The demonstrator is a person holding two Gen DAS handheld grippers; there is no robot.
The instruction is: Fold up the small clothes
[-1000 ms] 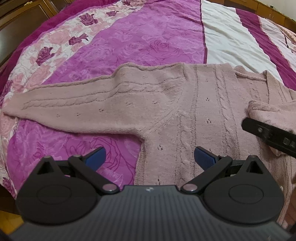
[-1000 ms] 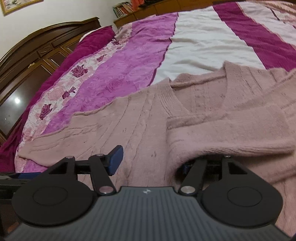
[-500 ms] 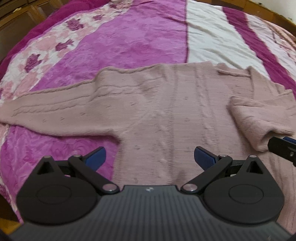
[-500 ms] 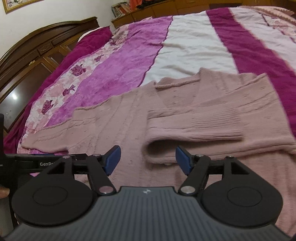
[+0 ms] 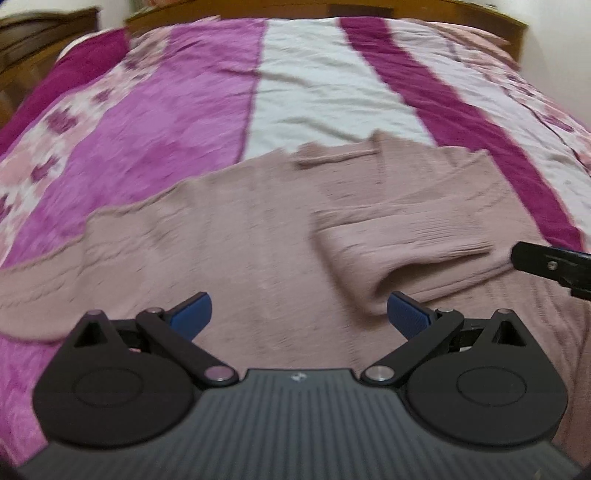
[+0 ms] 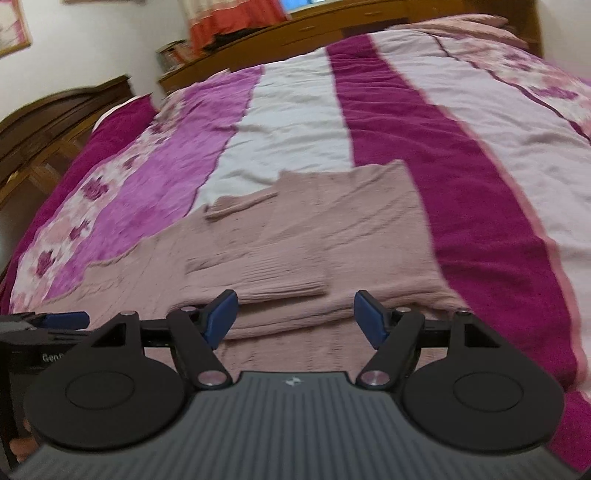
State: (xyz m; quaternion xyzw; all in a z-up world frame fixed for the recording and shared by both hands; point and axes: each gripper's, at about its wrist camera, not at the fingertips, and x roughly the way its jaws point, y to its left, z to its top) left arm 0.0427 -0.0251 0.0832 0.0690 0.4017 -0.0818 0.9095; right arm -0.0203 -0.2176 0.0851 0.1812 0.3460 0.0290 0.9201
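A dusty-pink knitted sweater [image 5: 236,240] lies flat on the bed; it also shows in the right wrist view [image 6: 332,229]. Its right sleeve [image 5: 399,243] is folded across the chest, cuff toward the middle [image 6: 258,273]. Its left sleeve [image 5: 40,291] stretches out to the left. My left gripper [image 5: 297,317] is open and empty, hovering over the sweater's lower body. My right gripper [image 6: 295,317] is open and empty, just below the folded sleeve. One right gripper finger [image 5: 550,262] shows at the right edge of the left wrist view.
The bedspread [image 6: 461,177] has magenta, white and floral pink stripes. A dark wooden headboard [image 6: 44,122] stands at the left and a wooden cabinet [image 6: 332,29] runs along the far side. The left gripper's body [image 6: 44,332] shows at the lower left.
My right gripper has let go of the right sleeve, which now lies folded across the chest, and pulled back. Both cameras have swung rightward and up, showing more of the bed.
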